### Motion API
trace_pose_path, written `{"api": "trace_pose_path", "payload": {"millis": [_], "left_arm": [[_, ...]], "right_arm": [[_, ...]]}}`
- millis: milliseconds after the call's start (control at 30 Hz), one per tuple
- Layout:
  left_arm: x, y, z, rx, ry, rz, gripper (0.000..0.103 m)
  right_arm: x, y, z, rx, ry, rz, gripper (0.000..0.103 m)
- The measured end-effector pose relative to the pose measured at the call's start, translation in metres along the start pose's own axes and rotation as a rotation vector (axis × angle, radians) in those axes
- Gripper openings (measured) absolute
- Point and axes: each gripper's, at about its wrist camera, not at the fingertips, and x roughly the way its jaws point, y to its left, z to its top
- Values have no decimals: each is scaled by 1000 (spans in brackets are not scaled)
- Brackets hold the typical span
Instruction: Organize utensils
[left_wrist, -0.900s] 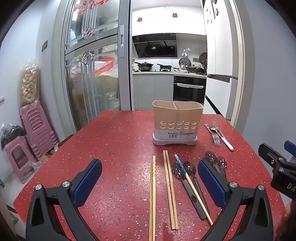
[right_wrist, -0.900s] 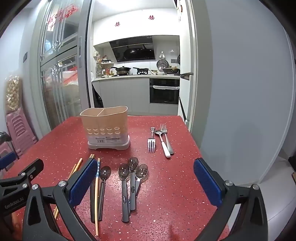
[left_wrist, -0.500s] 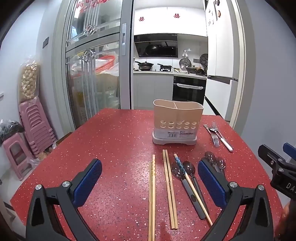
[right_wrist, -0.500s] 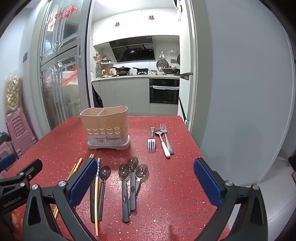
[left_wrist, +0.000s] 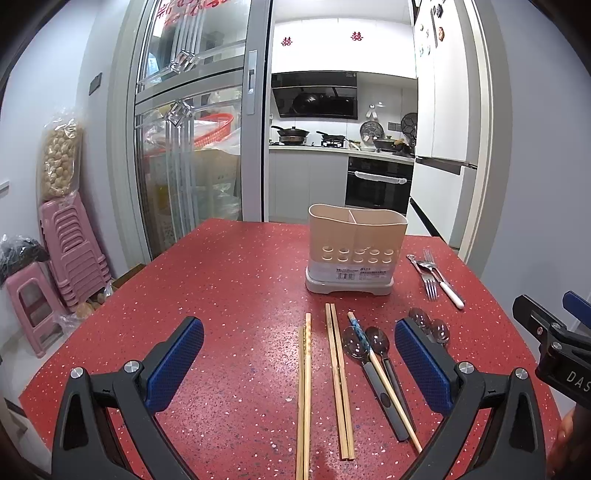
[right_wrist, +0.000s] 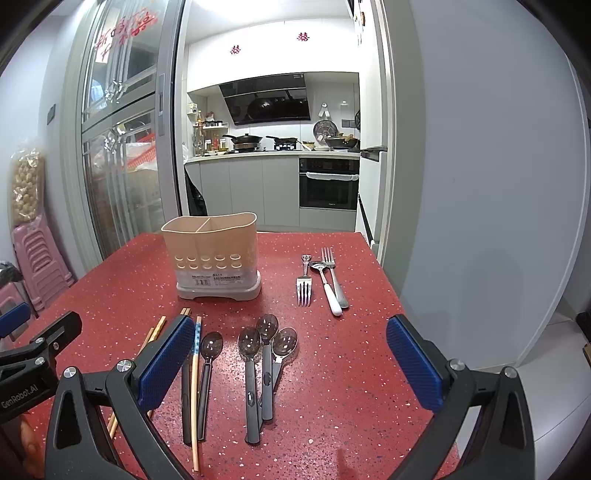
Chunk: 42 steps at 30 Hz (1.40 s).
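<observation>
At the far left, against the wall, a stack of pink plastic stools (left_wrist: 74, 251) stands beside the glass sliding door (left_wrist: 188, 147). The red table (left_wrist: 229, 280) has a glossy, white-speckled top. Low over its near edge, the left gripper (left_wrist: 299, 363) hangs with its black arms spread wide and its blue ribbed pads (left_wrist: 175, 363) far apart, gripping nothing.

Between those pads lie two pairs of pale wooden chopsticks: one pair (left_wrist: 304, 391) left, the second pair (left_wrist: 338, 373) just to its right, all slim, straight and pointing away. Next comes a single chopstick with a blue patterned tip (left_wrist: 380, 373), lying slantwise across two clear-bowled spoons with dark grey handles (left_wrist: 373, 373).

Farther back, near the table's middle, the beige plastic utensil holder (left_wrist: 356, 243) stands upright on a grey base, oval, split into two compartments, with two rows of round holes in its front wall.

In the right wrist view, three more spoons (right_wrist: 264, 365) of the same kind lie bunched, handles overlapping. Beyond them rest two steel forks (right_wrist: 304, 282) and a white-handled utensil (right_wrist: 327, 288), close together, the left fork's tines pointing near. The right gripper (right_wrist: 290, 363) is likewise opened wide and holds nothing, one pad (right_wrist: 413, 363) over the table's right side.
</observation>
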Motion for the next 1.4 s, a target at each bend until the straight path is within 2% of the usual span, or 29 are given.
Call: {"api": "trace_pose_path", "payload": {"millis": [1400], "left_arm": [[-6,1,5,-6,-7,-4,103]], "right_arm": [[-6,-2,4,10,-10,4,103]]}}
